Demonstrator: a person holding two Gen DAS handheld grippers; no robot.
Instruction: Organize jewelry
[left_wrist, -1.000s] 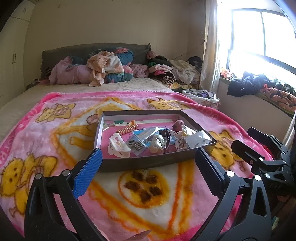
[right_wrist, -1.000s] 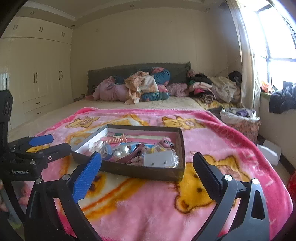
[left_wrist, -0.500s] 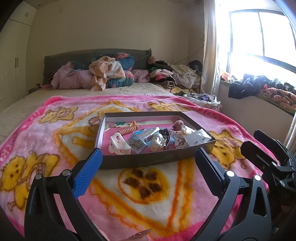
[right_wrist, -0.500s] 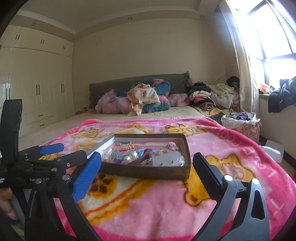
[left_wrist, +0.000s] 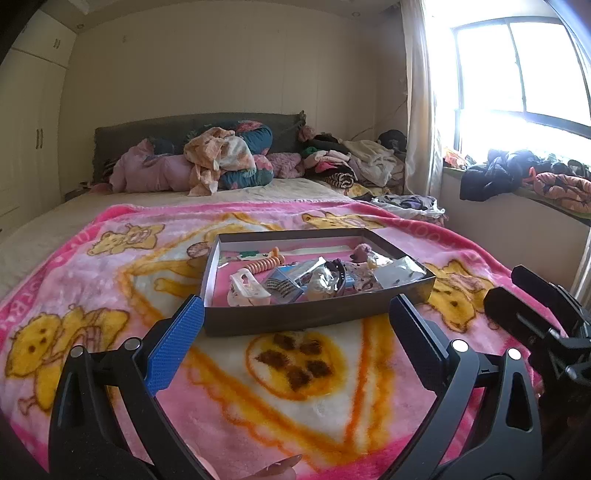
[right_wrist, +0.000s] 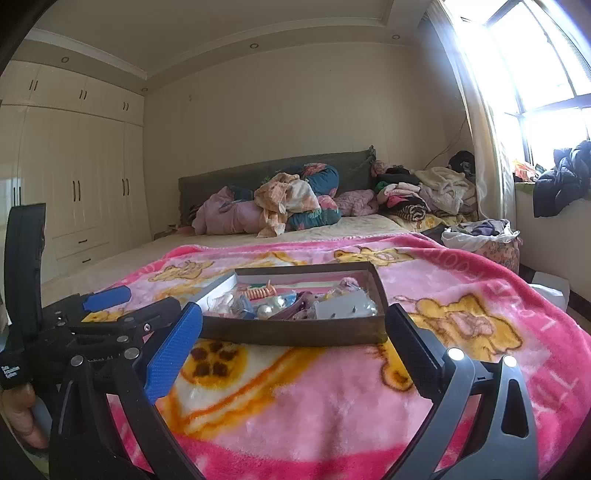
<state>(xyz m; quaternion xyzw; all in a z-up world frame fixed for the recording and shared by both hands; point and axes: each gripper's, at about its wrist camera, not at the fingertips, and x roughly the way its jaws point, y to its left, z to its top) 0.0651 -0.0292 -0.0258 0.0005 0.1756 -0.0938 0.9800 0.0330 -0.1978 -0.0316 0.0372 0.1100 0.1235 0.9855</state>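
Your shallow dark cardboard tray (left_wrist: 317, 315) sits flat on the pink fleece blanket with yellow bear prints (left_wrist: 110, 280), which is spread over the foot of the bed, and it lies straight ahead of both tools. Inside it you have a loose jumble: a white plastic hair claw (left_wrist: 246, 288) at the near left, an orange coiled hair tie (left_wrist: 263, 264) behind it, a small blue packet (left_wrist: 282, 284) near the middle, a dark headband (left_wrist: 340, 275) curving beside a clear plastic sachet (left_wrist: 397, 273) at the right, and a small pink fuzzy piece (left_wrist: 360, 253) toward the far edge. Your left gripper (left_wrist: 295, 317) hangs just short of the tray's near wall, its jaws wide apart and holding nothing, one blue pad on its left finger. Your right gripper (right_wrist: 293, 325) is level with it, jaws likewise spread and empty, looking at the tray's near right corner. Each tool shows at the edge of the other's view. Beyond the blanket, a heap of pink and floral bedding and clothes (left_wrist: 207, 162) is piled against the grey upholstered headboard (left_wrist: 147, 134), with cream wardrobe doors (right_wrist: 74, 192) to the left and a bright window (left_wrist: 517, 77) to the right.
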